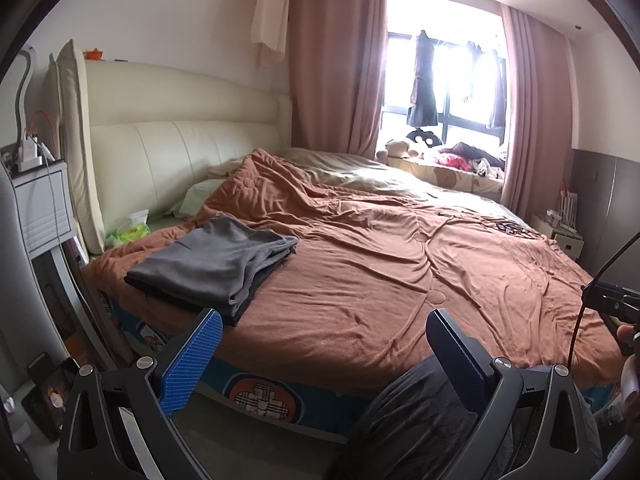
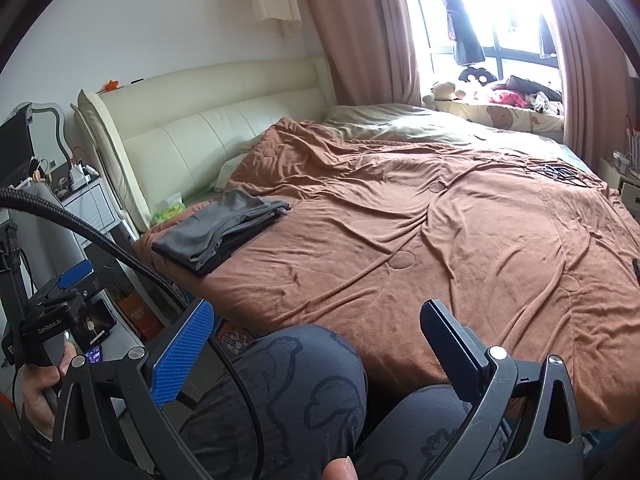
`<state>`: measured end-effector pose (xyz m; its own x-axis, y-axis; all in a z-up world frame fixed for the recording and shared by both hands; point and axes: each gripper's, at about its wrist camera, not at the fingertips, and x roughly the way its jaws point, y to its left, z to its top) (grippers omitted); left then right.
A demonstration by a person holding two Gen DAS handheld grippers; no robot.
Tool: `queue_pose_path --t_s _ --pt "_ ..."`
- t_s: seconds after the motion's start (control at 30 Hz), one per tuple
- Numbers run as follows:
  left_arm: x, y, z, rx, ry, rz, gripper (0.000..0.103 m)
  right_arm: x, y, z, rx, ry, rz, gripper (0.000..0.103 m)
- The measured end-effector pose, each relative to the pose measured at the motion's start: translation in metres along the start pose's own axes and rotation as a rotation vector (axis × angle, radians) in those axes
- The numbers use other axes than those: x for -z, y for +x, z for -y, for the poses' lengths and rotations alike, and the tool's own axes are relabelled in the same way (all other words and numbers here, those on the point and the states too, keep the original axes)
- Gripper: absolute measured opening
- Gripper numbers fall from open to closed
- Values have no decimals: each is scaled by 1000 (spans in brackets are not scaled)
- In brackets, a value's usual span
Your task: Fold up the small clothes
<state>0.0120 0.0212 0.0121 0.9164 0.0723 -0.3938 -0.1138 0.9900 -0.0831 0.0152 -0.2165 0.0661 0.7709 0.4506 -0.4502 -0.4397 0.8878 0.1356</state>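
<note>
You sit at the edge of the bed (image 1: pixel 360 280) with your knees (image 2: pixel 304 376) in front of you. Your left gripper (image 1: pixel 324 356) is wide open and holds nothing. Your right gripper (image 2: pixel 316 344) is wide open too, and it is empty as well. Both are held low, near the bed's edge.

The grey clothes (image 1: pixel 216 264) lie in a folded pile on the brown blanket (image 2: pixel 420 240), off to your left, near the cream headboard (image 1: pixel 180 136). From the right wrist camera the grey clothes (image 2: pixel 224 228) are well apart from your right gripper. A green tissue pack (image 1: pixel 130 232) sits just beside the pile.

The pile already looks folded, so I think the job is almost done, or a new piece is needed. I cannot see any loose small clothes on the bed near you.

If you tidy the pile, reach slowly to your left. Keep both grippers open until they are at the edges. Pinch only the top layer, not the blanket under it. Lift gently so the pile stays neat.
</note>
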Motion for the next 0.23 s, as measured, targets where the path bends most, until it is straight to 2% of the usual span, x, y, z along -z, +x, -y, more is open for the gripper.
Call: queue_pose_path --t_s 0.23 --pt "1 -5 -1 6 3 13 103 1 -6 2 7 9 2 103"
